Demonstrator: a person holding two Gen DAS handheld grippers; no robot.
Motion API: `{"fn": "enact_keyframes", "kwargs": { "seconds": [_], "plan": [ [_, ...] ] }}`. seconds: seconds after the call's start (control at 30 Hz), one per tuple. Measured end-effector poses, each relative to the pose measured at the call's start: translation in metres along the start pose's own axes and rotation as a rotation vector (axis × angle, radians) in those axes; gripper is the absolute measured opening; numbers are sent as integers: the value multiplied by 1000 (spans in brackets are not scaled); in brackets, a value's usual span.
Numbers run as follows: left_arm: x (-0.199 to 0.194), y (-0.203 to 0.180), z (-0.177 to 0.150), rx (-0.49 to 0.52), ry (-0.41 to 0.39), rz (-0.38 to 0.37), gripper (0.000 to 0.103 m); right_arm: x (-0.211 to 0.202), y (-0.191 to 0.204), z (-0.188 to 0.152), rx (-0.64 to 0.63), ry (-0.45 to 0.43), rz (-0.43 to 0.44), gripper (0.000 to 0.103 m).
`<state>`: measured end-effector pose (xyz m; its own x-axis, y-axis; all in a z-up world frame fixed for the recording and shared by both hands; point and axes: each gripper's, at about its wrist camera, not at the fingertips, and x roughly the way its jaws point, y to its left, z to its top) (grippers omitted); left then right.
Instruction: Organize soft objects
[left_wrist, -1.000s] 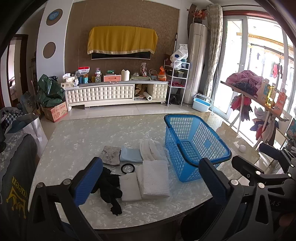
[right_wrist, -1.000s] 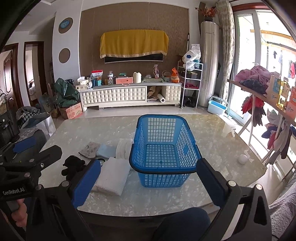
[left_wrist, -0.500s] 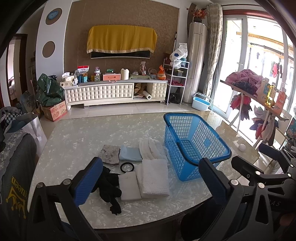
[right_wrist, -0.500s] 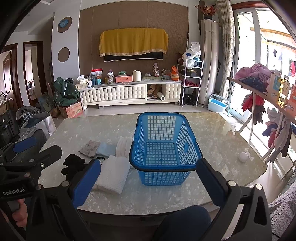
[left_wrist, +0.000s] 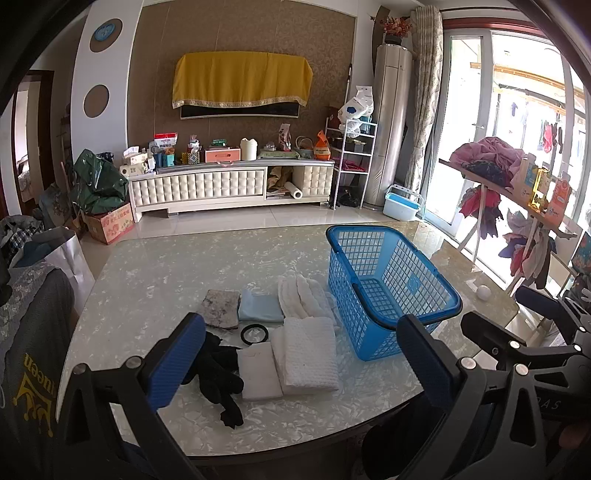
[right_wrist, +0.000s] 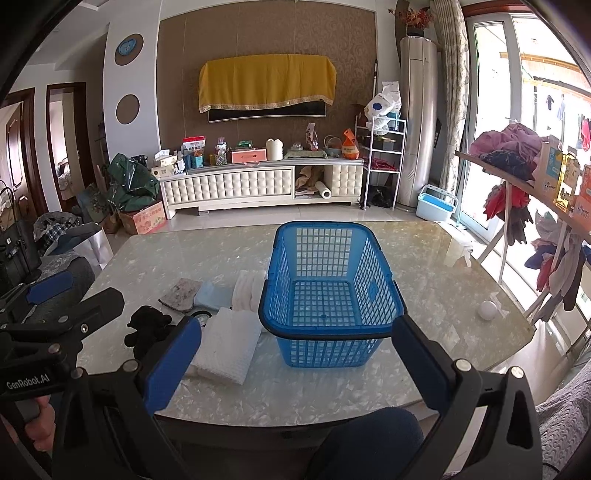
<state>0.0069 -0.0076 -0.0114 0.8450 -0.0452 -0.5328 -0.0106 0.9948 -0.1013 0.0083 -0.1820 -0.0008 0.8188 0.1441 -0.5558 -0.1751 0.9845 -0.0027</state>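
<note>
Left tongs (left_wrist: 295, 363) hang released above the near edge of the bench (left_wrist: 147, 280), gripping nothing. Just past them: black gloves (left_wrist: 218, 373), a white pad (left_wrist: 258, 369), a folded white towel (left_wrist: 308, 354), with a tape ring (left_wrist: 253, 334) lying between the cloths. Right tongs (right_wrist: 297, 363) gape wide too, facing the empty blue basket (right_wrist: 325, 291). Risk here: a pinch on the towel's top layer could unfold it, or snag that ring along.

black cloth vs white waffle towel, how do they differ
The black cloth is dark, crumpled and irregular; the waffle towel is white, folded into a neat rectangle. The towel lies nearer the basket, the cloth farther left. Both rest on the table, untouched.
</note>
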Motion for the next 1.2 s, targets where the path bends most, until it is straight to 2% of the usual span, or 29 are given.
{"fn": "enact_keyframes", "kwargs": {
  "seconds": [0.47, 0.63, 0.83, 0.93, 1.2],
  "plan": [
    [-2, 0, 2, 2, -8, 2, 103, 2, 3, 7, -13, -4, 19, 103],
    [-5, 14, 11, -21, -29, 9, 103, 7, 8, 14, -32, -8, 30, 103],
    [1, 38, 19, -26, 7, 44, 103, 19, 21, 17, -58, 17, 64, 103],
    [3, 50, 20, -25, 27, 54, 103, 31, 29, 18, -65, 58, 98, 103],
    [24, 87, 12, 7, 128, 89, 103, 56, 56, 13, -128, 147, 137, 103]
  ]
}}
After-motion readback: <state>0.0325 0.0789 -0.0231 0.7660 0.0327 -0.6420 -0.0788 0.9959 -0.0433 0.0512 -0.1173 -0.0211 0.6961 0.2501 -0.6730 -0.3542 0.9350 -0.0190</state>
